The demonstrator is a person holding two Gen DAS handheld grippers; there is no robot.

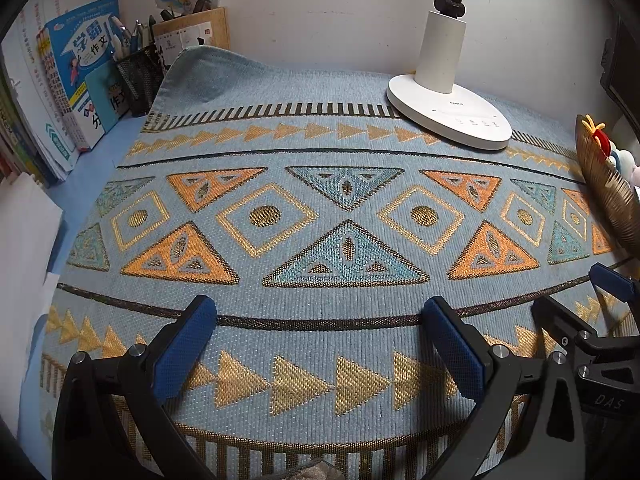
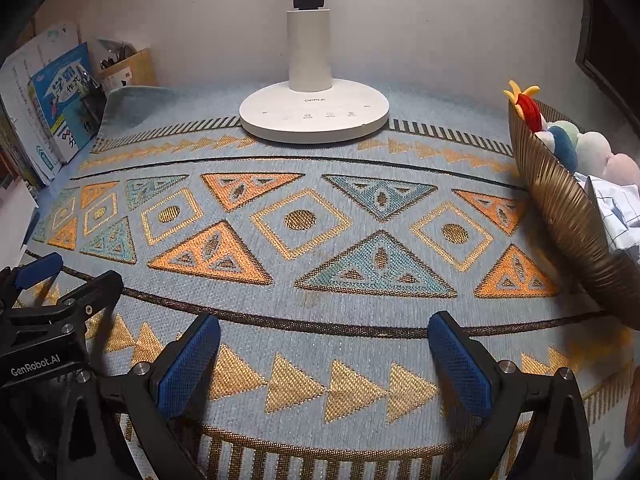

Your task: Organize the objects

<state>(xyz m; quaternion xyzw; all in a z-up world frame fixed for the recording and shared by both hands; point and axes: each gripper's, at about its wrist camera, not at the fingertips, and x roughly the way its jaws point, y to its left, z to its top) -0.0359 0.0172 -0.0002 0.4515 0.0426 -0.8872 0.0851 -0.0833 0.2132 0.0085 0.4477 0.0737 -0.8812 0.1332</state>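
Both blue-padded tools, left and right, gape wide and empty over the bare patterned woven mat, soft toys already in the ribbed golden bowl at three o'clock, so organizing looks nearly finished.

wall: plain white | lamp: white base on patterned blue mat

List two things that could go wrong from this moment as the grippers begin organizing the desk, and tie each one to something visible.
1. The gold ribbed bowl sits tilted at the mat's right side, piled with plush toys; a nudge from the open right gripper might spill them.
2. The patterned mat is rucked up at its far-left corner against the mesh pen holder; dragging the mat could tip the holder or shift the desk lamp.
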